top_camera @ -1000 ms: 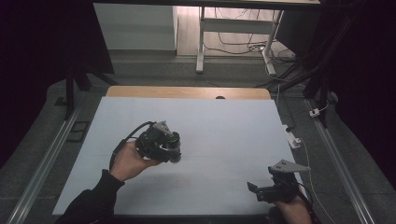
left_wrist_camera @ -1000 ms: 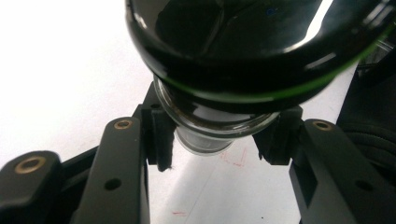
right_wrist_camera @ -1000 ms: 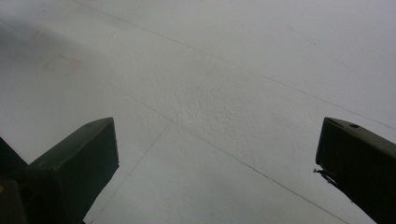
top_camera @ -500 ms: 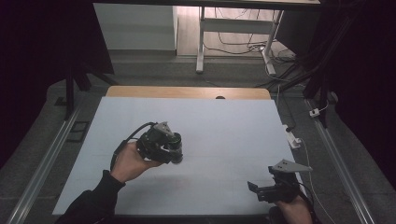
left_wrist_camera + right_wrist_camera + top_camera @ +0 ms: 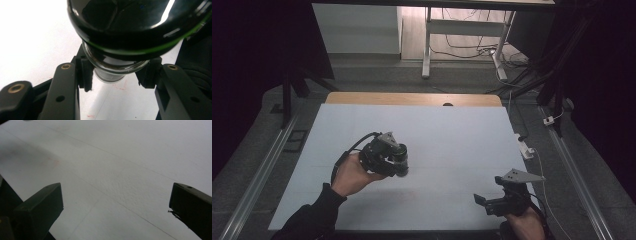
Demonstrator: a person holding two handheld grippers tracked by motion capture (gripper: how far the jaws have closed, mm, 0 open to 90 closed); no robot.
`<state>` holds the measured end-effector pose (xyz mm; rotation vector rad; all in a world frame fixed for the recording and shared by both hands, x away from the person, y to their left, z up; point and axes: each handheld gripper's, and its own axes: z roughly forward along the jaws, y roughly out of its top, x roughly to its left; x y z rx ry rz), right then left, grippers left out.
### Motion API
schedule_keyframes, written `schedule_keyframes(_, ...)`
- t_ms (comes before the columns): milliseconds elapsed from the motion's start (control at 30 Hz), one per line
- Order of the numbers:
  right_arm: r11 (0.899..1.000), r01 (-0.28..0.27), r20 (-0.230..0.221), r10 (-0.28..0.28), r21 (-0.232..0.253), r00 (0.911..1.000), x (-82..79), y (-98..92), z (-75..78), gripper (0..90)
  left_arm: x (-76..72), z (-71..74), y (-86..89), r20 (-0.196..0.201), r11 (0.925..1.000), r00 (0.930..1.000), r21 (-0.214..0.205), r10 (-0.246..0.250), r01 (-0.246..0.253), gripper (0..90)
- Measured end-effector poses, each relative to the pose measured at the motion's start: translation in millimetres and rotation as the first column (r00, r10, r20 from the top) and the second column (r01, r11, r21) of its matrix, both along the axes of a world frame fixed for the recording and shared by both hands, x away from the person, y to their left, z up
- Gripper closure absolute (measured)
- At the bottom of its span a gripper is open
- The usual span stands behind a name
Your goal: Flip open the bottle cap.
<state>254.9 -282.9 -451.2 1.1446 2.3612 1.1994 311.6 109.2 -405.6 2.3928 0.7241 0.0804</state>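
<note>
One dark glass jar (image 5: 130, 32) in left tool (image 5: 115, 75); label unreadable.

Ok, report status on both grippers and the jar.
Left gripper shut on dark jar, held above white table. Right gripper open, nothing between. Nothing in the way.

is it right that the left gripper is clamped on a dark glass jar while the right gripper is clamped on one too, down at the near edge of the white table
Not quite. The right gripper holds nothing: in the right gripper view its jaws stand wide apart over the bare white table. The rest holds: the left gripper is clamped on the dark glass jar, and the right one sits at the near edge.
</note>
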Motion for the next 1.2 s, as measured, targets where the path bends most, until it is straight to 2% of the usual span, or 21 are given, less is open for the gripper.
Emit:
schedule_keyframes(200, 0.998, -0.048, 0.014, 0.048, 0.048, 0.9988, 1.5, 9.5, 4.1, 0.0, -0.3, -0.4, -0.5, 0.002, 1.0, 1.0, 0.001, -0.002, 0.002, 53.4)
schedule_keyframes(400, 0.997, -0.074, 0.014, 0.074, 0.033, 0.9972, 2.9, 22.4, 7.0, 0.0, 0.2, -1.1, -0.7, -0.005, 1.0, 1.0, -0.004, -0.005, 0.005, 53.4)
schedule_keyframes(633, 0.991, -0.126, -0.02, 0.127, 0.043, 0.9916, 4.8, 37.3, 9.2, 0.0, -0.1, -2.2, -1.8, -0.005, 1.0, 1.0, -0.005, -0.005, 0.005, 53.4)
schedule_keyframes(800, 0.99, -0.136, -0.018, 0.137, 0.034, 0.9904, 6.1, 48.9, 11.3, 0.0, -0.1, -2.5, -2.5, -0.004, 1.0, 1.0, -0.005, -0.009, 0.009, 53.4)
schedule_keyframes(900, 0.988, -0.144, -0.019, 0.145, 0.046, 0.9892, 8.8, 54.4, 14.6, 0.0, 0.0, -2.8, -2.7, -0.005, 1.0, 0.9999, -0.003, -0.009, 0.009, 53.4)
schedule_keyframes(1200, 0.98, -0.196, -0.002, 0.196, 0.043, 0.9806, 18.6, 72.7, 27.8, 0.0, 0.3, -4.5, -5.0, -0.008, 0.9999, 0.9999, 0.0, -0.013, 0.013, 53.4)
